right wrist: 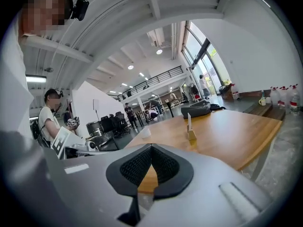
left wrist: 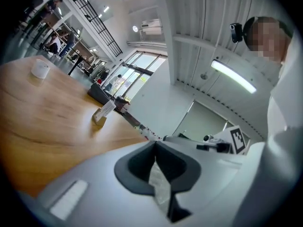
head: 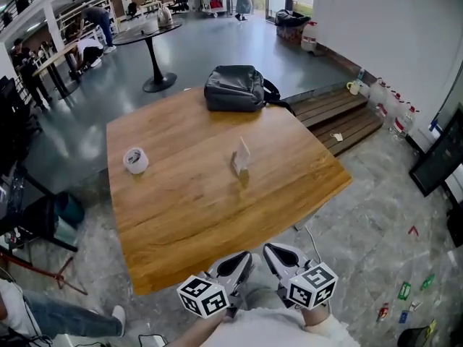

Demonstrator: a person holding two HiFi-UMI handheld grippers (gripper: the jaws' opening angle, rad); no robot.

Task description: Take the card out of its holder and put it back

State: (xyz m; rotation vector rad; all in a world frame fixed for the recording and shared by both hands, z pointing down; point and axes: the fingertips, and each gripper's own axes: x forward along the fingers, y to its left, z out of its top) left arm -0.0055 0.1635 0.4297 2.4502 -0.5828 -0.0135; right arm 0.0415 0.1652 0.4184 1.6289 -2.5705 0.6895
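Observation:
A white card [head: 241, 152] stands upright in a small wooden holder [head: 239, 168] near the middle of the wooden table [head: 188, 208]. Both grippers hang close to the person's body, off the table's near edge and well short of the card. My left gripper [head: 236, 265] is shut with nothing in it, and my right gripper [head: 279, 257] beside it is shut and empty too. The left gripper view shows the card [left wrist: 106, 109] far off past its closed tips [left wrist: 155, 144]. In the right gripper view the card [right wrist: 189, 121] rises from its holder [right wrist: 191, 135] beyond the shut gripper [right wrist: 151, 146].
A roll of white tape [head: 135, 160] lies on the table's left part. A dark bag [head: 235, 87] sits at the far edge. Wooden steps [head: 340, 118] with bottles lie to the right, and a round black table [head: 152, 38] and people stand further back.

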